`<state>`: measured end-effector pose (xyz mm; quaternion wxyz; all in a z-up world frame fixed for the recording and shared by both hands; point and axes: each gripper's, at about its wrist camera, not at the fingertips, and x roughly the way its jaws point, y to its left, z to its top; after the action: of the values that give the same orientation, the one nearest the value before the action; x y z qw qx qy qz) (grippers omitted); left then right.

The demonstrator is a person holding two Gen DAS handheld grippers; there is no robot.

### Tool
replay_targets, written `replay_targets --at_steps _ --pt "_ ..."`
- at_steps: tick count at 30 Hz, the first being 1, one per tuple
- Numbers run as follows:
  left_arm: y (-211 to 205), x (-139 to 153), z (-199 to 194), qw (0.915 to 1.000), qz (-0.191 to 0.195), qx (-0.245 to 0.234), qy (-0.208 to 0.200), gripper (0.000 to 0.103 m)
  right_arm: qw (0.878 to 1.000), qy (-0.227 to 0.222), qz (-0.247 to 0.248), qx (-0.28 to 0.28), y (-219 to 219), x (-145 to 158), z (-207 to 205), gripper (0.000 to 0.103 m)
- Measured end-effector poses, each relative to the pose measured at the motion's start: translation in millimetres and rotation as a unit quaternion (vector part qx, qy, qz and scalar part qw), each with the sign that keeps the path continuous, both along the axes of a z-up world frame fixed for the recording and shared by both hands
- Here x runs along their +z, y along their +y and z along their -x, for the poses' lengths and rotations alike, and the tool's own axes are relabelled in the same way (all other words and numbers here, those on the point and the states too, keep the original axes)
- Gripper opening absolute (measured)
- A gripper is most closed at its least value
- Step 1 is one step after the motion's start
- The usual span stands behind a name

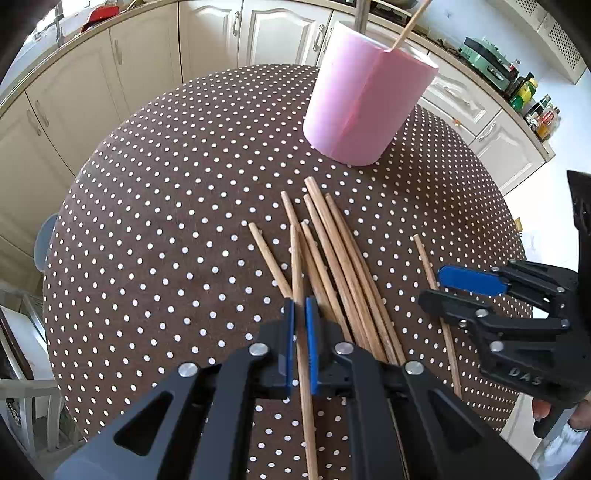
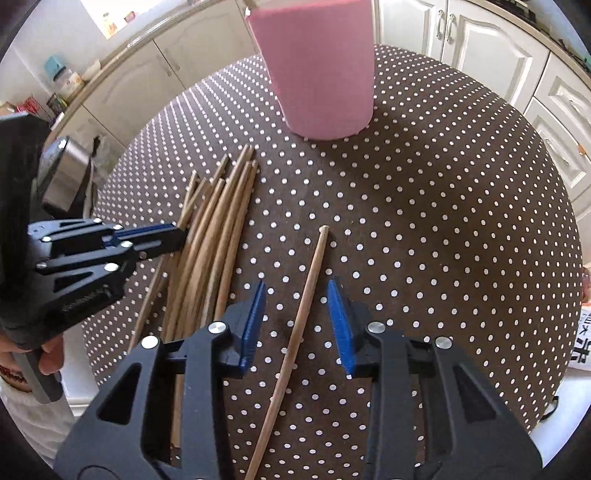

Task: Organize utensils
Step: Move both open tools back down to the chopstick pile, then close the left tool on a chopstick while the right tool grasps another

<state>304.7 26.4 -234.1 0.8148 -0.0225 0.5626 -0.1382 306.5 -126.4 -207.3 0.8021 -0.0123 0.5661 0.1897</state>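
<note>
Wooden chopsticks, thin, round and pale brown, lie in a loose bundle (image 1: 343,280) on the round desk (image 1: 166,221) under its brown cloth with white dots, in front of a tall pink cylindrical holder (image 1: 364,99). One stick from the bundle (image 1: 298,295) is pinched between the blue pads of the left tongs (image 1: 299,347), which are closed on it; its rear end runs under the black body and is cut off by the frame. A single chopstick (image 2: 308,295) lies apart from the bundle, and the right tongs (image 2: 297,325) straddle it with the jaws apart and clear of the wood on both sides. Only no more than one stick (image 1: 410,26) shows rising from the holder's rim; its inside is hidden from both views. Cream kitchen cabinets (image 1: 207,40) ring the desk, with bottles (image 1: 532,99) on the counter at far right. Fingers on each handle show only at the frame edges.
</note>
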Motion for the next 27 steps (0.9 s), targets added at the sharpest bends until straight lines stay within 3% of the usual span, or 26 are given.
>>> replay_targets --at_steps 6,13,18,27 --pt "12 -6 -5 0.9998 0.017 0.006 0.000 0.006 0.999 -0.003 0.039 0.003 8 -6 -7 0.011" --pt "12 5 3 0.9993 0.036 0.010 -0.011 0.006 1.000 0.009 0.010 -0.005 -2 -5 -13 0.006" --pt "15 36 9 0.9981 0.047 0.010 -0.040 0.006 1.000 -0.002 -0.019 -0.013 -13 4 -9 0.006" --pt "20 107 27 0.9907 0.077 0.003 -0.112 0.006 0.993 -0.087 -0.082 -0.006 -38 78 2 0.006"
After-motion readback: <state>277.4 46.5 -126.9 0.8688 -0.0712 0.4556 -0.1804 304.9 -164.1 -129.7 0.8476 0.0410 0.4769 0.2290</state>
